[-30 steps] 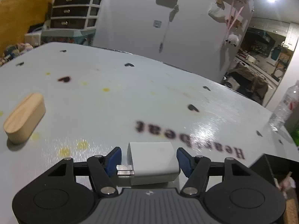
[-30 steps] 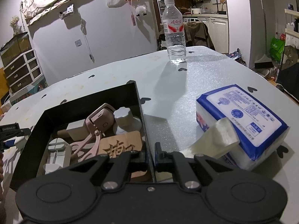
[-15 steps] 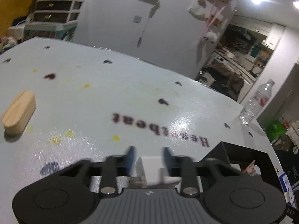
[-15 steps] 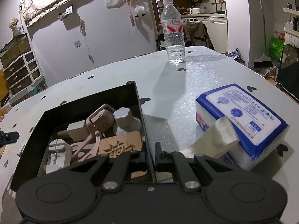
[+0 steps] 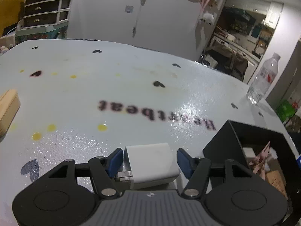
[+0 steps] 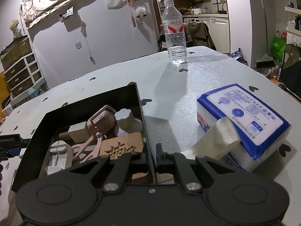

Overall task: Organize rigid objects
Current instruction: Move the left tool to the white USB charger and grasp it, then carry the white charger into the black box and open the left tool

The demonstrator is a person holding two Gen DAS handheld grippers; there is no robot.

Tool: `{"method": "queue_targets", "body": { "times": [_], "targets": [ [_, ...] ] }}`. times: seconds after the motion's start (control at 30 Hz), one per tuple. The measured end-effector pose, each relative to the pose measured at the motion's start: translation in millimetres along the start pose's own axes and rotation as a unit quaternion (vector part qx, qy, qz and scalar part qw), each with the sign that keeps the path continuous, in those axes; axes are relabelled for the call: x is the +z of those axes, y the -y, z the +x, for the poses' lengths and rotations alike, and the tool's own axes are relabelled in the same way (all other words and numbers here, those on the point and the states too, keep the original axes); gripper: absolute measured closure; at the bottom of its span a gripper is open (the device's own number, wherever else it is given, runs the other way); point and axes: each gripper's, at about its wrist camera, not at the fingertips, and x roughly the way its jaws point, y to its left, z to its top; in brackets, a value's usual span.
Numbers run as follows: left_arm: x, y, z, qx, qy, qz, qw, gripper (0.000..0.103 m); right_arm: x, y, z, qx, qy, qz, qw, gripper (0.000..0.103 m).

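White charger [image 5: 151, 162] sits between the left gripper [image 5: 149, 161] pads, whose jaws are opening again after a brief squeeze, gaps showing both sides. Black box [image 6: 90, 103] now looms nearer right; the right gripper [image 6: 151, 155] stays clamped on its wall.

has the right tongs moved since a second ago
No. The right tongs stay clamped on the black box wall, and the water bottle sits at the same spot in view.
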Motion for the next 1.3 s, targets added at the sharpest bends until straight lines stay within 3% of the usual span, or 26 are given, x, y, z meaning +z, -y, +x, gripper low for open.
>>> {"method": "queue_targets", "body": {
  "times": [0.4,0.57,0.77,0.87,1.03,1.3],
  "targets": [
    [1.5,-2.2,-25.5,-0.032,0.027,0.022,0.9989,0.051,0.5,-1.5,1.0,0.001,0.0,-0.001,1.0,0.096],
    [9.8,12.9,-54.8,-0.082,0.055,0.042,0.9943,0.051,0.5,-1.4,1.2,0.001,0.0,0.0,1.0,0.096],
    [16.3,54.3,-82.1,-0.165,0.077,0.1,0.9781,0.051,0.5,-1.2,1.1,0.001,0.0,0.0,1.0,0.096],
    [13.8,78.7,-80.5,-0.2,0.066,0.136,0.9681,0.051,0.7,-1.6,2.2,0.003,0.0,0.001,1.0,0.096],
    [1.9,116.6,-61.4,-0.22,0.032,0.202,0.9537,0.051,1.0,-1.1,3.0,0.006,0.001,0.001,1.0,0.096],
    [-10.6,146.0,-20.2,-0.208,-0.04,0.241,0.9471,0.051,0.4,1.2,2.9,0.01,0.002,0.004,1.0,0.096]
  ]
}}
